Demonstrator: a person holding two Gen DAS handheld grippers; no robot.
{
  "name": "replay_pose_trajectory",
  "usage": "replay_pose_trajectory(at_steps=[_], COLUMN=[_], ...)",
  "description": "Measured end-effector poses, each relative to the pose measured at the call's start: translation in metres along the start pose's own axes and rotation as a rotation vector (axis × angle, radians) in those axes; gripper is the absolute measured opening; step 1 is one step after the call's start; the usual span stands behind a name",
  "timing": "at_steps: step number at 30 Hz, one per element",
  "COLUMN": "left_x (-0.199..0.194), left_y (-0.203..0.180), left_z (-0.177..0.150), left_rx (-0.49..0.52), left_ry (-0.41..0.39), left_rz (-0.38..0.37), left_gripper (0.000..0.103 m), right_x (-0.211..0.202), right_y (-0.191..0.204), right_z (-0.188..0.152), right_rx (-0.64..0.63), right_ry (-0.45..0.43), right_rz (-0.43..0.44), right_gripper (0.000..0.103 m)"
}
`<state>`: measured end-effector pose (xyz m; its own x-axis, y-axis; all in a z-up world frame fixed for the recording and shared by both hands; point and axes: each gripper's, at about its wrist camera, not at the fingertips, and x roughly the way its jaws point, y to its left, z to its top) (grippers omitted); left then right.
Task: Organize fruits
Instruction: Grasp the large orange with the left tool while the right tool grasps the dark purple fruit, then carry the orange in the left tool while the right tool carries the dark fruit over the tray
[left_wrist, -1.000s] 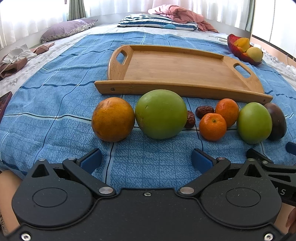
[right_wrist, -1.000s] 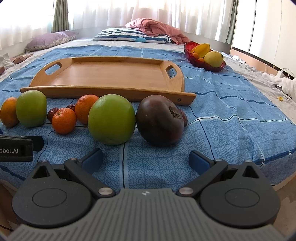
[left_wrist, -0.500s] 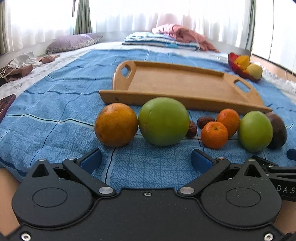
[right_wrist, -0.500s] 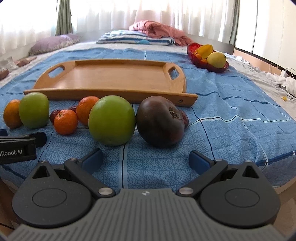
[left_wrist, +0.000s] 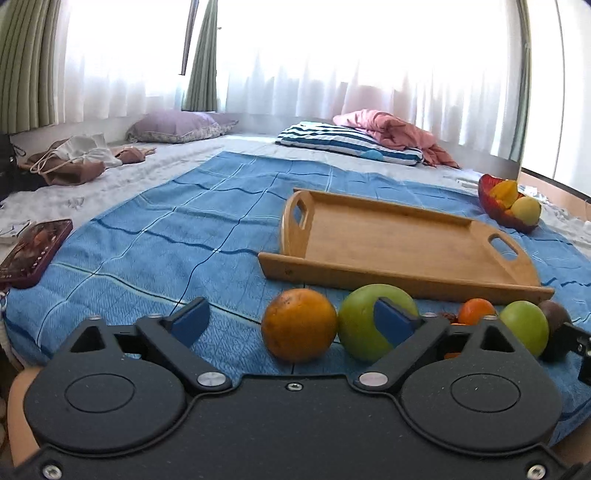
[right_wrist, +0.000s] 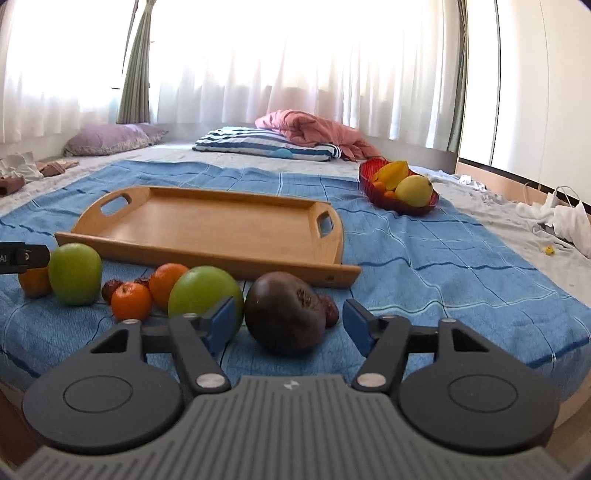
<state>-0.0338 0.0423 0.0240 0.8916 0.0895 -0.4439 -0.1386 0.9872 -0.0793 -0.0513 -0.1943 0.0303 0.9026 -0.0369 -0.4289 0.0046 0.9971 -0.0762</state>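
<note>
Fruits lie in a row on the blue checked blanket (right_wrist: 424, 266), along the near side of the wooden tray (right_wrist: 207, 229), none of them held.

Right gripper (right_wrist: 291, 326): jaws parted and gripping nothing; they have just been closing. The dark purple fruit (right_wrist: 284, 314) shows in the gap between the blue pads, no visible contact with either. Its left pad overlaps a green fruit (right_wrist: 201, 291) in view. Further left: a small mandarin (right_wrist: 131, 301), an orange (right_wrist: 166, 282) behind it, dried red dates (right_wrist: 109, 290), a second green fruit (right_wrist: 75, 273).

Left gripper (left_wrist: 291, 321): jaws parted, nothing grasped, also just been closing. A large orange (left_wrist: 299, 325) sits in the gap nearer the right pad, not touched; that pad crosses the big green fruit (left_wrist: 360, 325) in view. The blanket shows between the pads otherwise.

The tray is bare wood, handle cut-outs at both ends. Beyond it, on the right, a red bowl (right_wrist: 373, 186) holds yellow fruit. A phone (left_wrist: 35, 251) lies at the blanket's left edge. Striped pillow (right_wrist: 266, 146) and pink bedding (right_wrist: 317, 131) lie by the curtains.
</note>
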Motion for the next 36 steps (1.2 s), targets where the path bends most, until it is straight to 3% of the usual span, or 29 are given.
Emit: replay_pose_trajectory(at_steps=[2,3,4,6,10,13,18,21,26,31,36], left_x=[0.002,0.003,0.003,0.004,0.005,0.009,0.020,0.028,0.036,0.043,0.039], left_y=[0.001,0.002,0.002,0.004,0.009,0.012,0.017,0.025,0.031,0.032,0.018], left_z=[0.002,0.002,0.001,0.000,-0.003,-0.004,-0.005,-0.005,-0.002,0.000,0.004], left_rx=[-0.001,-0.003,-0.005,-0.011,-0.039,-0.081,-0.149,-0.245,-0.289,-0.335,-0.238], left_ry=[0.021,0.031,0.038,0.050,0.076,0.101,0.135,0.158,0.167,0.173,0.146], left_rz=[-0.004,-0.005,-0.002,0.011,-0.008,-0.031,-0.058,-0.075,-0.097,-0.123,-0.075], left_gripper=[0.074,0.065,0.057,0.053,0.053,0.053,0.058,0.063,0.062,0.051,0.050], right_x=[0.003,0.006,0.008,0.011,0.019,0.024,0.035,0.043,0.052,0.058,0.055], right_y=[-0.004,-0.007,-0.010,-0.017,-0.029,-0.034,-0.041,-0.046,-0.052,-0.053,-0.050], right_z=[0.001,0.002,0.002,0.003,0.003,0.002,0.003,0.002,0.003,0.005,0.006], right_rx=[0.023,0.049,0.073,0.134,0.223,0.266,0.331,0.360,0.395,0.411,0.405], right_ry=[0.015,0.030,0.043,0.066,0.111,0.125,0.144,0.152,0.152,0.148,0.135], right_rz=[0.009,0.015,0.019,0.046,0.104,0.125,0.143,0.149,0.174,0.209,0.192], right_gripper=[0.064,0.056,0.054,0.051,0.051,0.064,0.073,0.078,0.078,0.064,0.059])
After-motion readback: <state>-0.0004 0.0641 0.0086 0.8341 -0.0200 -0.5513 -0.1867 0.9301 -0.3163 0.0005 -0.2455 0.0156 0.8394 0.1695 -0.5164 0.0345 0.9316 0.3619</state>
